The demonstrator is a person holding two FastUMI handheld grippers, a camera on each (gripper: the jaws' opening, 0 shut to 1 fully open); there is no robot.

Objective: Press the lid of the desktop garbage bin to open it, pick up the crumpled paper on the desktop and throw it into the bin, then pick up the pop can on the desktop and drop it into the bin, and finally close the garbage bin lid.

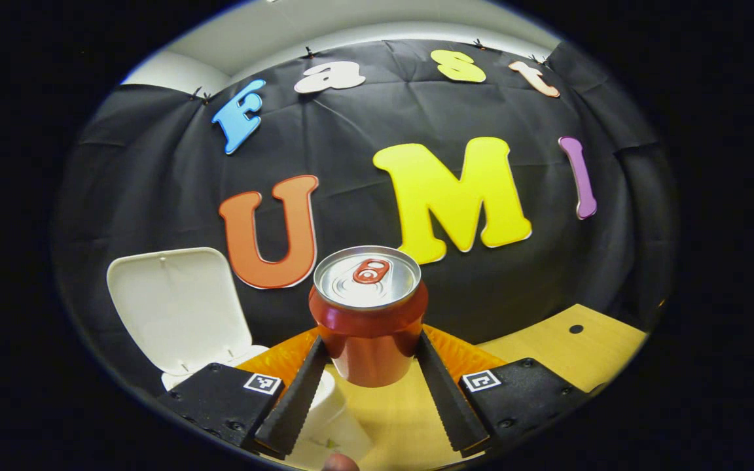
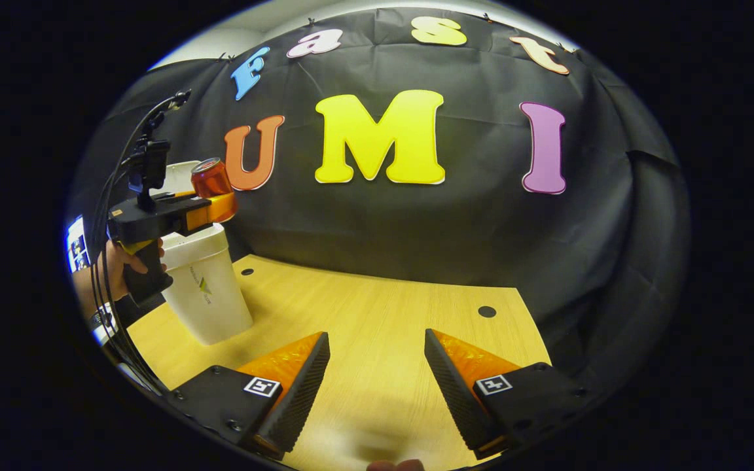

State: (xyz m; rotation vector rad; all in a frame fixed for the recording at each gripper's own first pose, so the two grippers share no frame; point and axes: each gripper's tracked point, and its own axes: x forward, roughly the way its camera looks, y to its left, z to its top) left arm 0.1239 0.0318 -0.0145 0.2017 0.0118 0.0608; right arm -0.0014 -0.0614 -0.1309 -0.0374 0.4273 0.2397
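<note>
A red pop can (image 1: 369, 314) with a silver top stands upright between both fingers of my left gripper (image 1: 370, 356), which is shut on it and holds it in the air. Below and to the left is the white bin (image 1: 324, 418), its lid (image 1: 177, 307) raised open. In the right gripper view, the same left gripper (image 2: 216, 206) carries the can (image 2: 211, 177) just above the bin (image 2: 203, 288), a hand (image 2: 118, 261) holding it. My right gripper (image 2: 377, 373) hangs open over the wooden table (image 2: 377, 307), nothing between its fingers.
The table has small dark holes (image 2: 486, 311) near its back edge. Black cloth wall closes the booth behind and to the right. Cables (image 2: 105, 196) trail from the left gripper at the left side.
</note>
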